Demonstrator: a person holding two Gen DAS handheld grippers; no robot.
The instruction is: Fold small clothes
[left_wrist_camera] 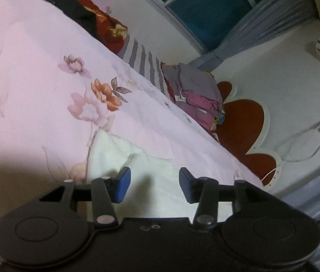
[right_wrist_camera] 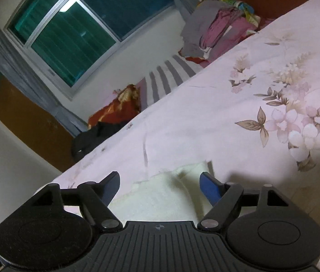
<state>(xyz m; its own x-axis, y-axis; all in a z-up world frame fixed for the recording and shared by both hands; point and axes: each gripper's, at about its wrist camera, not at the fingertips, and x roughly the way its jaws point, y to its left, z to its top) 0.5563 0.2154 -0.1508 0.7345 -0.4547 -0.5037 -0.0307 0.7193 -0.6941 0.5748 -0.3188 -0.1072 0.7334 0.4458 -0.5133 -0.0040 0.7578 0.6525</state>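
A small white fluffy cloth (left_wrist_camera: 123,156) lies on the pink floral bedspread (left_wrist_camera: 35,68). In the left wrist view my left gripper (left_wrist_camera: 154,184) is open just above the cloth, with the blue pads on either side of a raised fold. In the right wrist view the same white cloth (right_wrist_camera: 160,195) lies under my right gripper (right_wrist_camera: 160,187), which is open and wide, with its fingers straddling the cloth's edge. Neither gripper holds anything.
A pile of grey and magenta clothes (left_wrist_camera: 196,90) sits by the red headboard (left_wrist_camera: 241,122). A striped pillow (left_wrist_camera: 144,63), a red patterned blanket (left_wrist_camera: 105,27) and a black garment (left_wrist_camera: 73,4) lie along the far side of the bed, below the window (right_wrist_camera: 73,29).
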